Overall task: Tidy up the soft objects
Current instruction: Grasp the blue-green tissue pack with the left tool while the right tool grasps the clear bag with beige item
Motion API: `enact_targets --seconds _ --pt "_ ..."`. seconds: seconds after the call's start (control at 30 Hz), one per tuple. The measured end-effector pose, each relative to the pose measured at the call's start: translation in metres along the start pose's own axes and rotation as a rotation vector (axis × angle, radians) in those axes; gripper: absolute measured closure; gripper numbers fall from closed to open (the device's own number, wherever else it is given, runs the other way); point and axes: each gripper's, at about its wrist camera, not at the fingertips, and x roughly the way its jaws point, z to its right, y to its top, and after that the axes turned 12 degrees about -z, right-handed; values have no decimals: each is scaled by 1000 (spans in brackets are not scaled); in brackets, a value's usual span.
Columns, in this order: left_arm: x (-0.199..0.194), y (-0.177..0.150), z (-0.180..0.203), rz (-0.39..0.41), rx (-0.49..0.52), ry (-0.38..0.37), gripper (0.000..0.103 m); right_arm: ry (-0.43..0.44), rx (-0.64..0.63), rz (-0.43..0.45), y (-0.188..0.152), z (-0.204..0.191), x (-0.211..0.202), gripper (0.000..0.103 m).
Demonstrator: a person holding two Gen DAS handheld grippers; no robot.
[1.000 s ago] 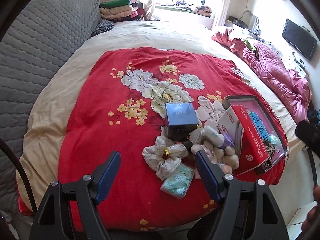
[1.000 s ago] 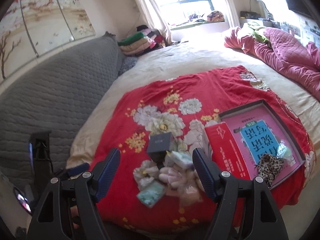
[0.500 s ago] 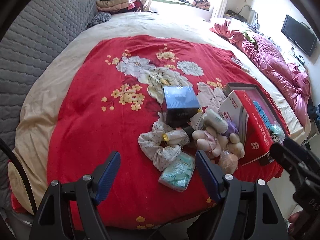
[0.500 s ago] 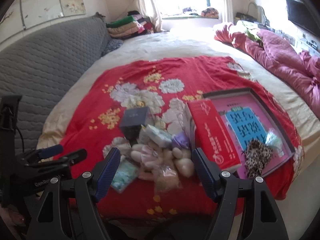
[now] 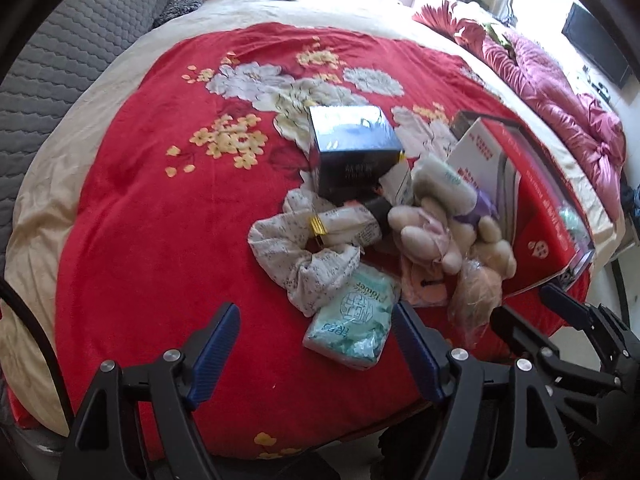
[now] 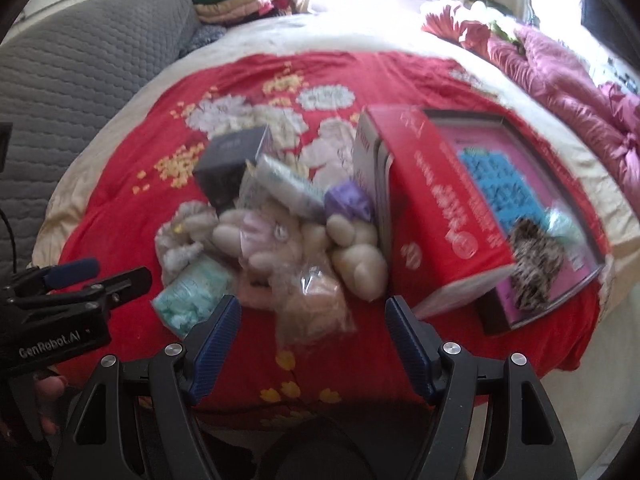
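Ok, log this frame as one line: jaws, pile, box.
left gripper: open, empty | right gripper: open, empty | soft pile: on red blanket, untouched | open box: holds leopard scrunchie

My right view is blurry; I can't read the red box [image 6: 436, 216], which hides part of the tray [image 6: 560, 304].

Bare red blanket [image 5: 152, 216] left of soft pile [image 5: 384, 240], red box lid [image 6: 436, 208] crowding its right
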Motion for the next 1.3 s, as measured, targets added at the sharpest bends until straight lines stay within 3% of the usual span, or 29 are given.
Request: enact_targets --seconds 0.2,0.6,0.67,1.03,1.13,1.23,1.3 --pt "25 -2 4 -61 21 22 25 8 20 -53 1 0 23 27" --pt "54 0 -8 -142 -30 -60 23 -17 34 -107 11 6 52 27" --pt "59 -1 -11 -151 -52 -86 20 20 58 -122 10 10 56 40" --pt "66 3 -17 -156 -95 -142 19 127 127 -57 3 26 35 43" --pt "64 1 -18 -155 -101 -172 29 156 134 -46 3 29 27 43" --pt "61 0 -15 -158 -102 -235 56 174 129 -34 4 27 21 43" --pt "59 1 -11 -156 -93 -225 58 189 128 -22 6 26 17 43"
